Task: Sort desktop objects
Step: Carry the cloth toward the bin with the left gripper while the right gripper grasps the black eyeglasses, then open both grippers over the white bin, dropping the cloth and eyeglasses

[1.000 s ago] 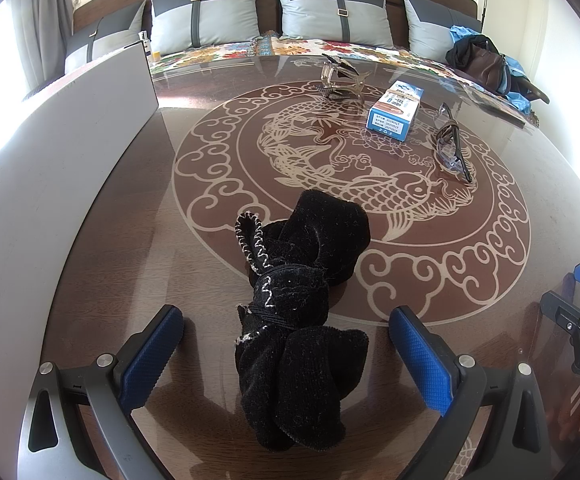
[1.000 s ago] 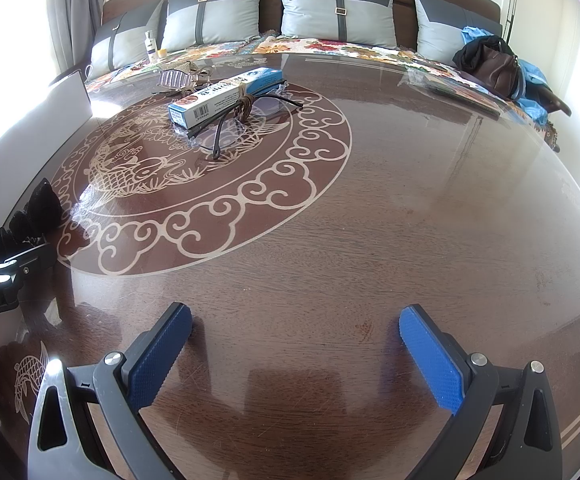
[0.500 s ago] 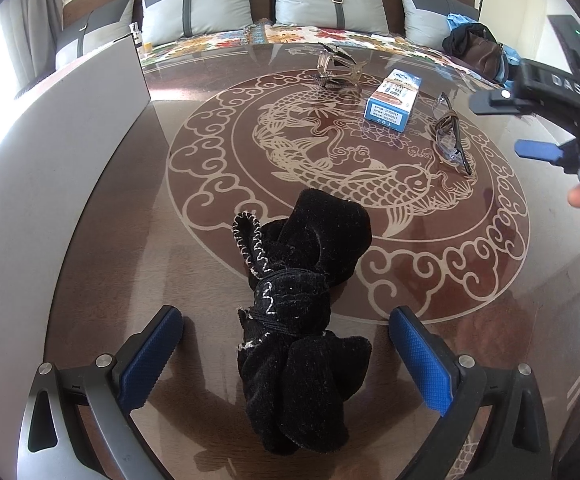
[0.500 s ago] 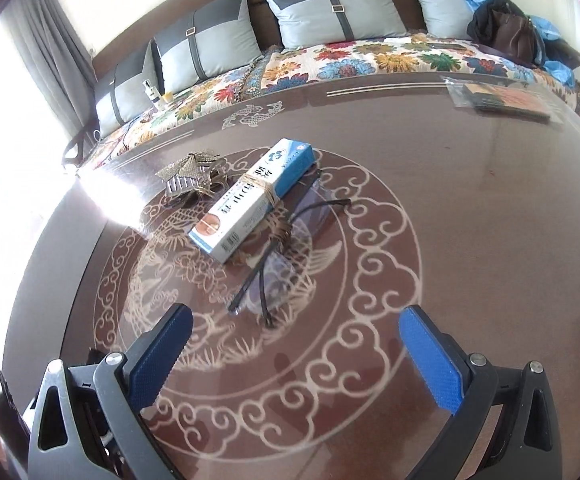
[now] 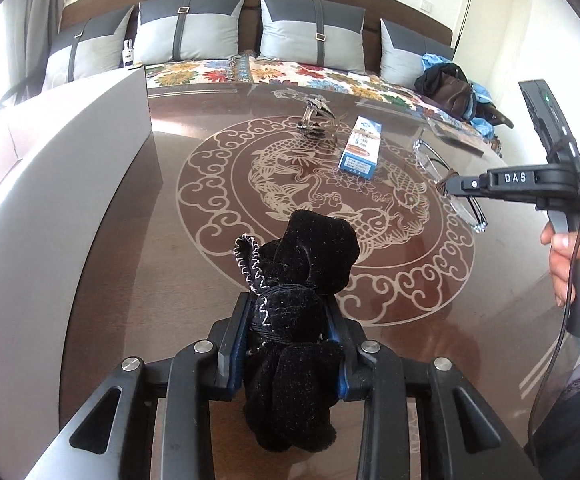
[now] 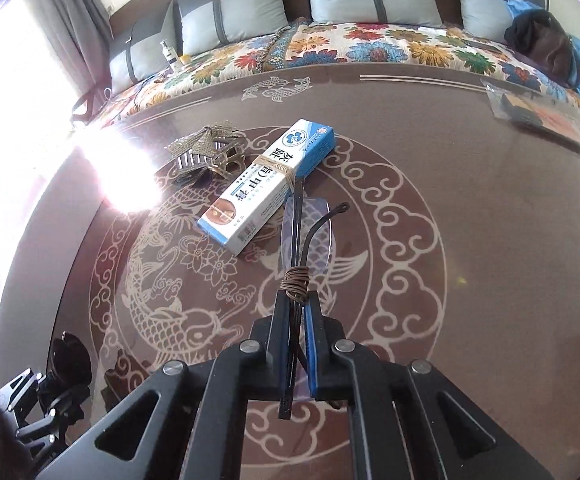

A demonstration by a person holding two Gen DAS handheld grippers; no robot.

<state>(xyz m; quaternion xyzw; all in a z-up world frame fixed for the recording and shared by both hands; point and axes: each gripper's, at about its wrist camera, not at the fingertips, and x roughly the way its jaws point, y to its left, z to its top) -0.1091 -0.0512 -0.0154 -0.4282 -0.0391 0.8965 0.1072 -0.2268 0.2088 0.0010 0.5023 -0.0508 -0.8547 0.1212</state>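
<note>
Both hand-held grippers closed in: left (image 5: 290,340) closing, pinching the black pouch (image 5: 298,320); right (image 6: 296,336) clamps the glasses (image 6: 306,240).

A home, most likely a living room. A long sofa (image 5: 250,72) with a dark wooden back runs behind the bench (image 5: 138,248), covered in a bright floral throw (image 6: 370,46) and lined with grey cushions (image 5: 310,28). Grey curtains (image 6: 70,12) hang by a sunlit window. The glossy brown bench carries a decorative koi-and-cloud inlay (image 5: 402,196). A dark bag (image 5: 448,86) lies on the sofa.
</note>
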